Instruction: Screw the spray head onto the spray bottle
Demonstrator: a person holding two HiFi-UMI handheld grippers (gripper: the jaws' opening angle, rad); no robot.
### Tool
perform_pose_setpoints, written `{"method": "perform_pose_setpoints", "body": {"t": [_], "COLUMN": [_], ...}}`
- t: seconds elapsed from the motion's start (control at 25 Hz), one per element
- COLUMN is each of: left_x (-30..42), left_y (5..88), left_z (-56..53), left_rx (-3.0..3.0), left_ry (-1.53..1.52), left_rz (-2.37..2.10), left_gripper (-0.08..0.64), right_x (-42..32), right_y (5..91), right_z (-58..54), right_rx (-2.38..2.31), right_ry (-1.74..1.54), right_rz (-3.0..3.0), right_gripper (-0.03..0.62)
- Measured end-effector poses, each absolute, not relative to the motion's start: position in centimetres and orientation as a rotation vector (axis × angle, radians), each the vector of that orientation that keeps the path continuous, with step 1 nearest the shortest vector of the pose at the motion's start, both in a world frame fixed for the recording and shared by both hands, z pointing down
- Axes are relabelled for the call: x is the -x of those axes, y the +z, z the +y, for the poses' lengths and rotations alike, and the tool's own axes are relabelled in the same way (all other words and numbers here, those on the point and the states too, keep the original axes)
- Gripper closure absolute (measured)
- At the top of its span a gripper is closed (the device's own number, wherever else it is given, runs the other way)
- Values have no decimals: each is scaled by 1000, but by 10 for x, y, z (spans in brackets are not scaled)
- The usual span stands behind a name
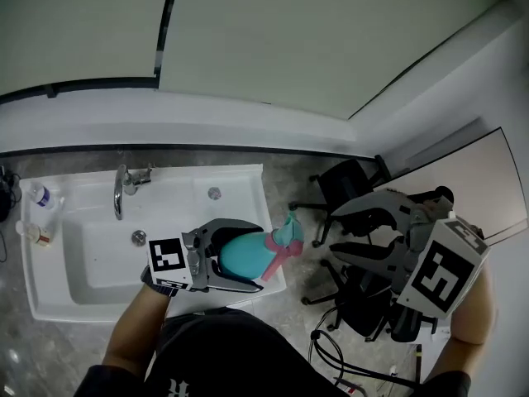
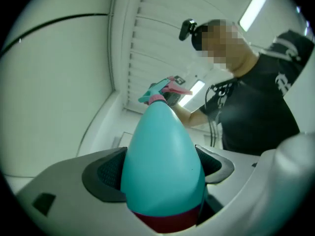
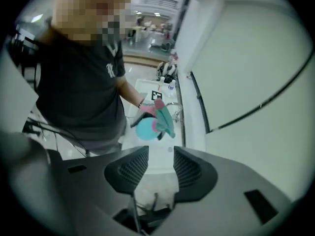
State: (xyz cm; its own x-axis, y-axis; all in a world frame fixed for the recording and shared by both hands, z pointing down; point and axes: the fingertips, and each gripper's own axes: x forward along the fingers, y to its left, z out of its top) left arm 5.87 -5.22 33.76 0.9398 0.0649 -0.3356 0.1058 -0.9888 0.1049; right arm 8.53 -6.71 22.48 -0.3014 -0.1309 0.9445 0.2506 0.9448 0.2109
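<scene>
- The left gripper (image 1: 258, 259) is clamped on the body of the teal bottle (image 1: 244, 256), with a pad on each side.
- The spray head (image 1: 287, 236) sits on the neck, beyond the fingertips.
- The right gripper (image 1: 337, 231) has its jaws apart and empty, well clear of the bottle.

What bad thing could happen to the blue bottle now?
The bottle is round and smooth, and only the left gripper's fingers hold it, tilted over the sink's edge. It might slip out and drop. The spray head may not be fully tight; I can't tell. The right gripper is open and off to the side, so nothing would catch it.
</scene>
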Motion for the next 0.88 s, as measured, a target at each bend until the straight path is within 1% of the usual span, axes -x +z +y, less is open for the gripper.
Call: {"method": "perform_pose_setpoints", "body": {"t": [0.04, 0.12, 0.24, 0.28, 0.44, 0.72, 0.88], "left_x": [-58, -59, -64, -64, -70, -72, -74], "left_y": [334, 327, 320, 319, 316, 322, 324], "left_z": [-44, -31, -17, -14, -4, -7, 3], "left_rx": [-2937, -2855, -2744, -2721, -2734, -2747, -2804], "left_ry": [-538, -576, -606, -611, -587, -499, -416], "left_rz": [219, 371, 529, 560, 598, 572, 648], "left_gripper": [135, 135, 135, 135, 135, 135, 135], "right_x": [-79, -63, -47, -44, -45, -42, -50], "right_y": [227, 235, 244, 246, 246, 233, 248], "right_z": [-69, -61, -47, -45, -38, -30, -25], "right_rx": [100, 166, 274, 304, 407, 393, 474], "right_ry": [-476, -520, -471, -443, -353, -720, -724], "right_rz": [-1858, -1921, -1989, -2006, -2036, -1928, -1786], "right_gripper": [457, 454, 350, 342, 338, 339, 339]}}
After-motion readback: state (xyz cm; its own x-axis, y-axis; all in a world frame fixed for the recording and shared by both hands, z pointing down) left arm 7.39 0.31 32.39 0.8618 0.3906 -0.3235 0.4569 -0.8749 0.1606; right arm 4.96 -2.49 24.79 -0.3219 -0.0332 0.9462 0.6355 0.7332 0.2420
